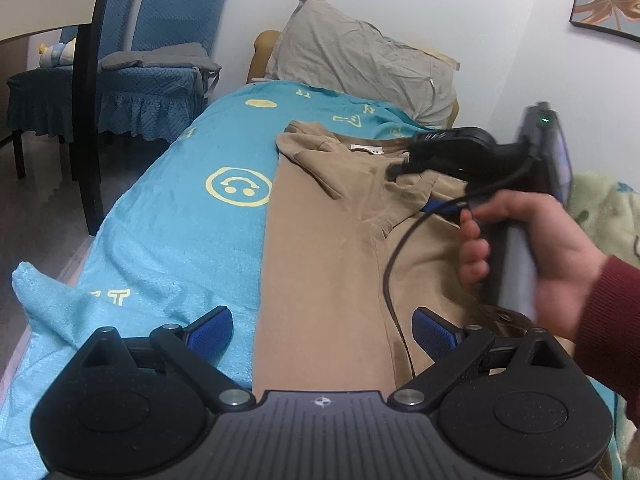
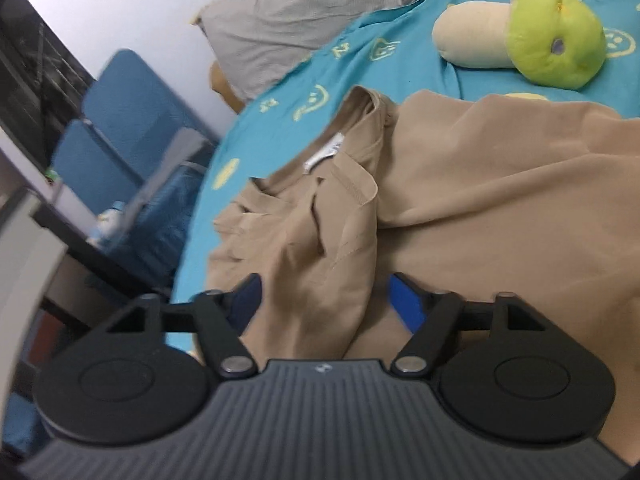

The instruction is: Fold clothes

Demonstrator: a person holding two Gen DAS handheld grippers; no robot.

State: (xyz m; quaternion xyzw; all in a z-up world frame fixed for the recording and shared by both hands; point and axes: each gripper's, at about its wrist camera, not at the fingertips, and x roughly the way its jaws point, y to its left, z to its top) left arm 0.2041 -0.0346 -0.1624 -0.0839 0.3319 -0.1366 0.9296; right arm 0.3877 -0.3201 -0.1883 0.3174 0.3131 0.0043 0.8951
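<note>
While the tan T-shirt (image 1: 324, 240) lies flat along the middle of the bed, collar toward the grey pillow (image 1: 360, 56) at the head end, I am at the sleeve-folding step. My left gripper (image 1: 322, 330) hovers over the shirt's hem end near the foot of the bed, jaws apart, nothing between them. My right gripper (image 2: 326, 300) sits over the folded-in sleeve (image 2: 320, 272) near the collar; its jaws stand apart with the sleeve cloth lying loose between them, not pinched. My right hand (image 1: 532, 256) holds that tool above the shirt's right side. In my judgement, the next move calls for gripping the shirt's unfolded side, which spreads toward the plush toy (image 2: 532, 44), and carrying it across the body without dragging the teal blanket (image 1: 180, 216).
</note>
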